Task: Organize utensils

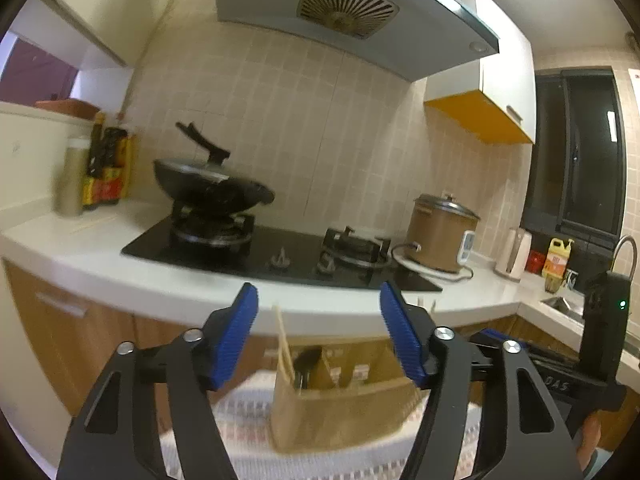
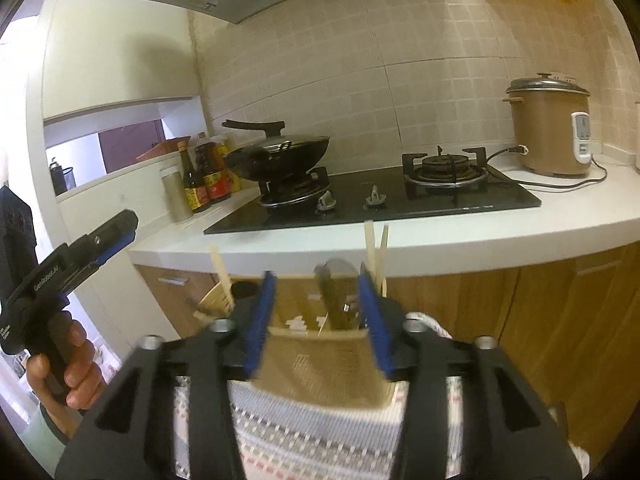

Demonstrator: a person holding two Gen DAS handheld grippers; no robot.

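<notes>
left wrist: left gripper (image 1: 319, 330) wide open, empty; utensil holder (image 1: 340, 416) at 6 o'clock on patterned cloth (image 1: 248, 420) | right wrist: right gripper (image 2: 316, 318) part open, empty, holder between fingers; chopsticks (image 2: 374, 250) at 12 o'clock | advice: slow down, approach upright, avoid tipping holder

Right black tongs with blue ribbed pads (image 2: 316, 320) stand apart, empty, either side of a beige perforated plastic utensil holder (image 2: 320, 364) on a patterned woven cloth (image 2: 320, 440); pale wooden chopsticks (image 2: 374, 248) rise from the holder; left tongs (image 2: 116, 232) at frame left, hand-held; white worktop (image 2: 560, 216) behind.
</notes>
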